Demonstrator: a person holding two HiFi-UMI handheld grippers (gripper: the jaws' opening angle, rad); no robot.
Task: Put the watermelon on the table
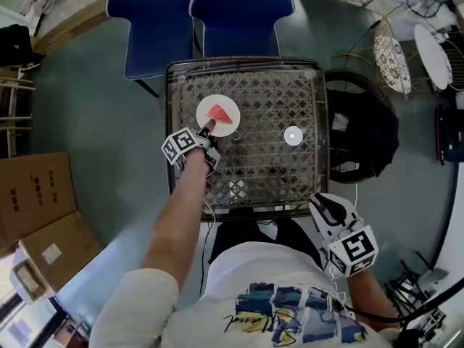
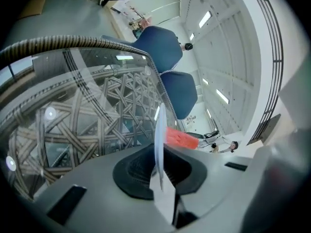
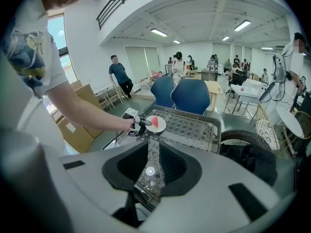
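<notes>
A red watermelon slice [image 1: 222,113] lies on a small white plate [image 1: 218,116] over the back left part of the glass-topped wicker table [image 1: 174,78]. My left gripper [image 1: 206,129] is shut on the plate's near rim. In the left gripper view the plate [image 2: 159,130] shows edge-on between the pads, with the slice [image 2: 182,138] beyond it. I cannot tell whether the plate rests on the glass. My right gripper [image 1: 324,203] hangs off the table's front right corner, open, with nothing between its fingers. The right gripper view shows the plate [image 3: 155,124] and the left gripper [image 3: 141,124] from afar.
A small white disc [image 1: 293,135] lies on the table's right half. Two blue chairs [image 1: 196,20] stand behind the table. A dark bag in a wicker basket [image 1: 362,133] sits to the right, and cardboard boxes [image 1: 36,194] to the left. People stand far off in the room.
</notes>
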